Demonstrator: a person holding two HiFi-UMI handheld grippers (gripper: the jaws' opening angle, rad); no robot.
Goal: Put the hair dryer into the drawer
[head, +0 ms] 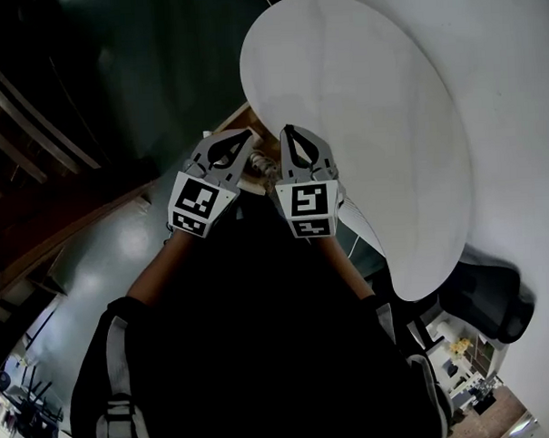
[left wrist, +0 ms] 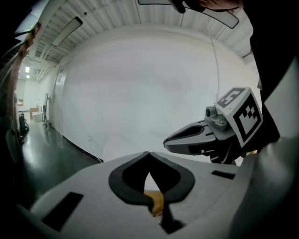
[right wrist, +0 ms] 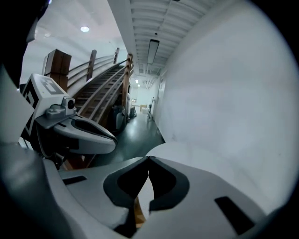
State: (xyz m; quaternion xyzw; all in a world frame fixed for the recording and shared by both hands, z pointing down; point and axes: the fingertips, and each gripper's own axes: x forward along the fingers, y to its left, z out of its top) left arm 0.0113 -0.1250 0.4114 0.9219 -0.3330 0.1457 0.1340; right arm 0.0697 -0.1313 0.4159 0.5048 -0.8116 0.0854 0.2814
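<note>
I hold my left gripper (head: 249,135) and right gripper (head: 289,129) side by side in front of my chest, forearms converging. Both point toward 12 o'clock at the near edge of the large white rounded surface (head: 370,119). Each pair of jaws is closed tip to tip, with nothing between them. I cannot tell where the hair dryer lies.

The place reads as a large hall or lobby of an institutional building, not a home. A wide wooden staircase (right wrist: 100,84) with railings climbs at the left. A dark polished floor (right wrist: 135,126) runs to a lit corridor far off. A tall curved white wall (right wrist: 224,93) fills the right, and strip lights (right wrist: 153,50) sit in a ribbed ceiling (right wrist: 145,18).
</note>
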